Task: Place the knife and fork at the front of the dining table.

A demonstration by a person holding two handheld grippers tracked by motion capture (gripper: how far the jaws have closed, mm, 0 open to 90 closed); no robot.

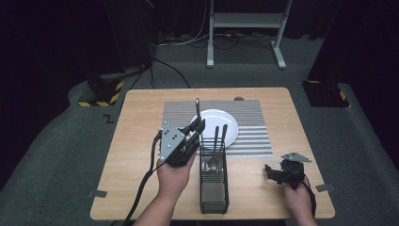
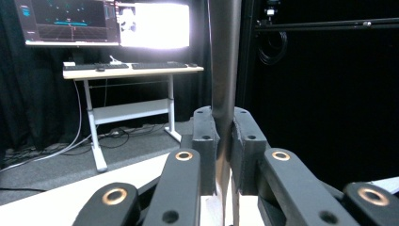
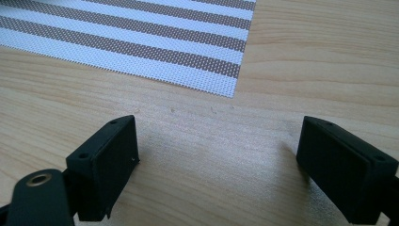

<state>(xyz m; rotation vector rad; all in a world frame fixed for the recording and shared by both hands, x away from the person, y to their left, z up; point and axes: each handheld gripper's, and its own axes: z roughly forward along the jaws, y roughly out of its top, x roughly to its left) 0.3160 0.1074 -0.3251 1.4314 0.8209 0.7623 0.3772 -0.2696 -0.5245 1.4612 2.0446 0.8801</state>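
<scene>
High view: the left claw (image 1: 197,126) is clamped on the handle of a metal utensil (image 1: 197,107), which stands upright with its handle end rising above the claw, over the near-left part of a white plate (image 1: 226,123). The utensil's working end is hidden between the jaws, so its kind cannot be told. The plate lies on a grey-and-white striped placemat (image 1: 251,134) at the middle of the wooden table (image 1: 136,141).

Just near of the plate stands a black wire cutlery basket (image 1: 214,193), touching the near edge of the placemat. Two further utensils (image 1: 219,139) stand in its far end, handles leaning up and away. The left claw is just to the left of the basket's far end.

Left gripper view: the two jaws press flat on either side of the utensil's handle (image 2: 225,70), which runs straight up out of the frame.

The right claw (image 1: 273,173) rests low over the bare table at the near right, well apart from the basket. Right gripper view: its jaws stand wide apart with nothing between them, above bare wood (image 3: 216,155), the corner of the placemat (image 3: 188,61) just beyond.
</scene>
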